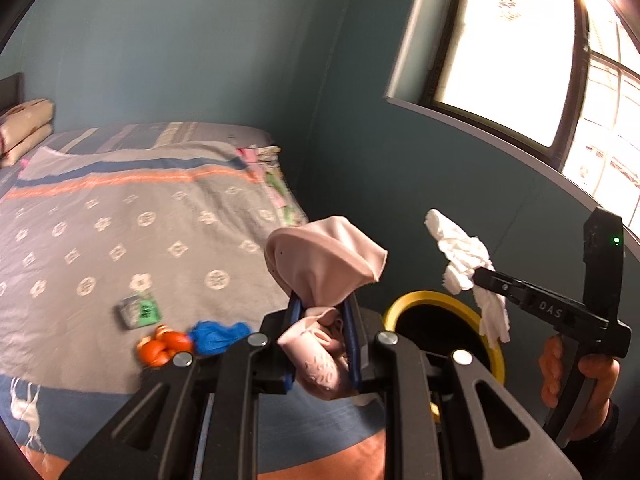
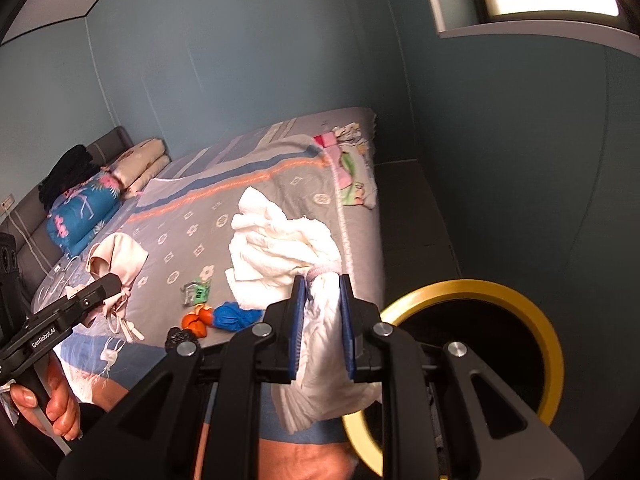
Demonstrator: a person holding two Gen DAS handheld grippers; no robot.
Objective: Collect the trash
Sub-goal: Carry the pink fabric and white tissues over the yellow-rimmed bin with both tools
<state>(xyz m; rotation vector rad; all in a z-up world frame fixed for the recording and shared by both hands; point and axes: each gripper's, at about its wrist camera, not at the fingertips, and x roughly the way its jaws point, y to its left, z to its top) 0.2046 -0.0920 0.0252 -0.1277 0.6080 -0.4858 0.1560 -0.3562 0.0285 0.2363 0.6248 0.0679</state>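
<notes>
While claws grip rags, patterned bedspread (image 1: 120,216) meets teal wall (image 1: 180,40).

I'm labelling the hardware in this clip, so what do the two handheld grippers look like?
Both are matte black plastic. The left gripper and right gripper have flat fingers faced with ribbed blue pads, driven by angular link arms with silver round bolts. From the side, the right one shows white "DAS" lettering and a small green light; the left reads "GenRobot.AI". Each has a pistol-style handle.

Left gripper (image 1: 322,312) clamped on pink cloth (image 1: 320,264); right gripper (image 2: 323,300) clamped on tissue (image 2: 280,240). Both tilted downward, hand-held.
</notes>
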